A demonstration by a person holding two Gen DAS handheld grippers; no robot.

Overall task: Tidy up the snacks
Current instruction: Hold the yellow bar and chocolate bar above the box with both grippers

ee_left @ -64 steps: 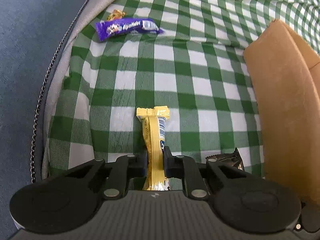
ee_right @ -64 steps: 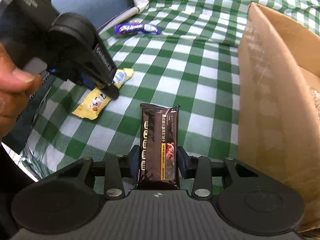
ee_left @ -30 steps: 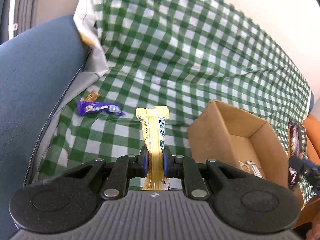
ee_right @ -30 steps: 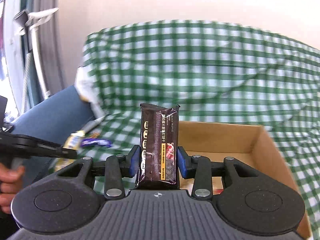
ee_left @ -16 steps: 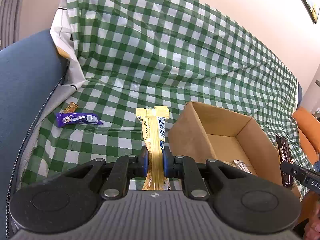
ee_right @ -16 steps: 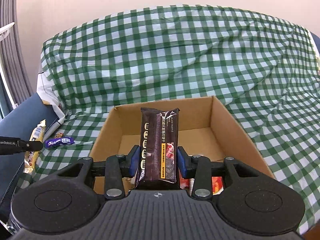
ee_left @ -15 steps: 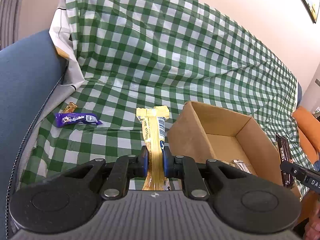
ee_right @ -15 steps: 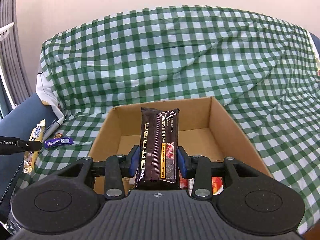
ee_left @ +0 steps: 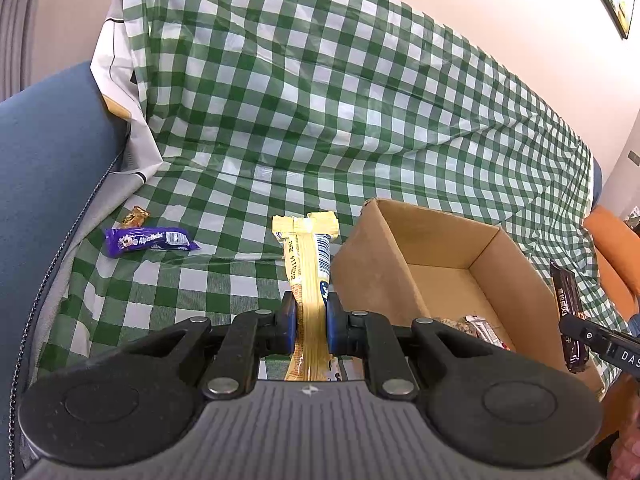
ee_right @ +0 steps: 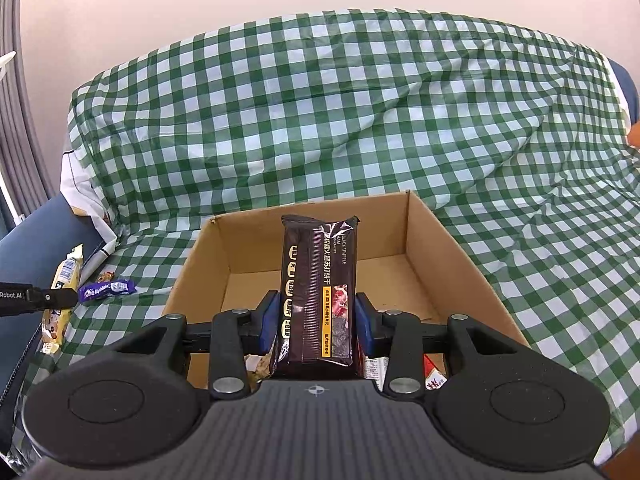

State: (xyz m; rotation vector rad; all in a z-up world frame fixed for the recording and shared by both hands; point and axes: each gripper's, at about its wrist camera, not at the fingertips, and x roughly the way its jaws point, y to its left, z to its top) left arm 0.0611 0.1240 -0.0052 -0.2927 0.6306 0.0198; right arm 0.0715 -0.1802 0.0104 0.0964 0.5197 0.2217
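A green-and-white checked cloth [ee_left: 360, 120] covered the blue sofa [ee_left: 48, 152], draped up its back against a pale wall. One open cardboard box [ee_right: 448, 256] sat on the seat, a few wrapped snacks inside. My left claw [ee_left: 308, 322] was clenched on one yellow bar [ee_left: 308, 264] beside the box; my right claw [ee_right: 316, 326] gripped one dark brown packet [ee_right: 318, 280] above it. One purple bar [ee_left: 150, 240] and one small gold candy [ee_left: 135, 216] lay on the cloth.

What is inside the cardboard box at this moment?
Inside the cardboard box a few wrapped snacks lie at the near end; the far floor is bare. The right gripper and its dark snack pack cover the rest, so no count is possible.
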